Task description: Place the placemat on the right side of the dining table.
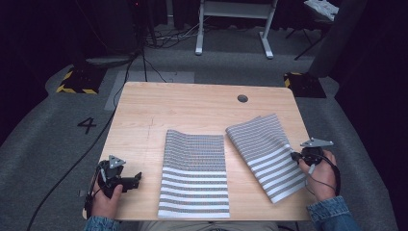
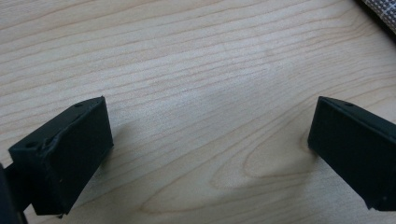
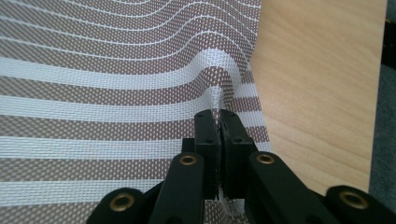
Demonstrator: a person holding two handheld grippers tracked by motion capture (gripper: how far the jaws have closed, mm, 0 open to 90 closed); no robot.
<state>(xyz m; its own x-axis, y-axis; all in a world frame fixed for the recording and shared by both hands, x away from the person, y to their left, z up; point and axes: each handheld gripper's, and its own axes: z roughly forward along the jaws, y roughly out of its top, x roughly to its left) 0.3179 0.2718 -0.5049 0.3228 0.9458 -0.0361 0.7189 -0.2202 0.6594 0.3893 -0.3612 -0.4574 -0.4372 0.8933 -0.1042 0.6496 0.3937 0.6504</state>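
Observation:
Two grey-and-white striped mats lie on the wooden table (image 1: 192, 103). One mat (image 1: 195, 173) lies straight at the middle front. The other mat (image 1: 267, 151) lies askew at the right. My right gripper (image 1: 294, 156) is shut on that mat's right edge. In the right gripper view the jaws pinch a raised fold of the striped mat (image 3: 116, 84) at the right gripper (image 3: 219, 116), and the weave buckles upward there. My left gripper (image 1: 133, 180) rests at the table's front left corner, open, a hand's width left of the middle mat. Bare wood (image 2: 201, 93) lies between its fingers (image 2: 70, 149).
A round cable hole (image 1: 242, 98) sits near the table's far right. A black cable (image 1: 86, 149) runs down the floor on the left. A white desk frame (image 1: 235, 24) stands beyond the table. Yellow-black floor markers (image 1: 77, 82) lie at both far corners.

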